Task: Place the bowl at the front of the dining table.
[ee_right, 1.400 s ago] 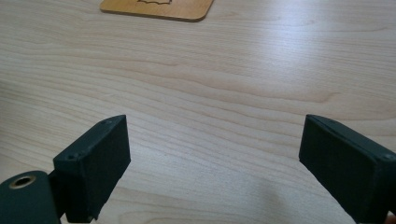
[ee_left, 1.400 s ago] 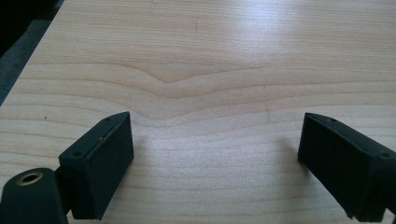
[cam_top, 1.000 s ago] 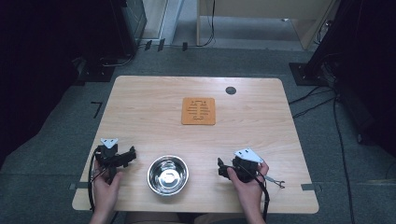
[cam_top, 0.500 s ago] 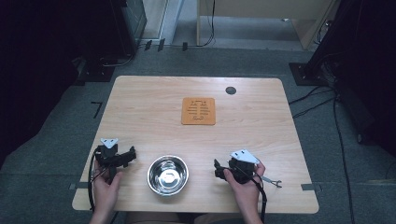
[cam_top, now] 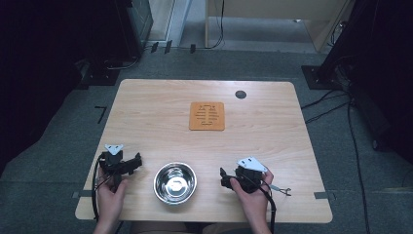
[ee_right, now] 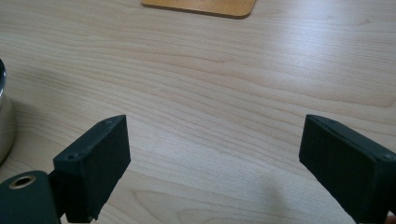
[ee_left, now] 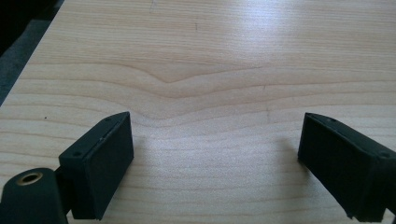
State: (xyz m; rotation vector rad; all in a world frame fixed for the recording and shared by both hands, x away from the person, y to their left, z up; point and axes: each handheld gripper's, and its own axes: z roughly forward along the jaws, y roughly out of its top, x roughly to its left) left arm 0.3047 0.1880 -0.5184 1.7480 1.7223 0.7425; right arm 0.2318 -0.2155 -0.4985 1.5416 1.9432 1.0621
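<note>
On the table (cam_top: 146, 112): I see pale wood grain, mostly bare, with my two hands at the near edge and the work laid out between and ahead of them.
Mat (cam_top: 207, 116): an orange-brown square lies flat near the table's middle, well ahead of both grippers; its near edge shows at the top of the right gripper view (ee_right: 201, 7).
Bowl (cam_top: 175, 183): the steel bowl stands upright and looks empty at the near edge, between my hands and touching neither; its rim just enters the left side of the right gripper view (ee_right: 3, 116).
Left gripper (cam_top: 131, 164): it rests low by the bowl's left side, jaws spread wide with nothing but wood between them (ee_left: 212, 158).
Right gripper (cam_top: 223, 178): near the bowl's right side, pointed toward it, jaws released and empty (ee_right: 212, 163).
Step in hand: I judge this to be the approach, with no grasp made yet.
Next move: I would swing the right gripper further toward the bowl, straddle its thin rim with one jaw inside, and close gently, since polished steel may slip.
</note>
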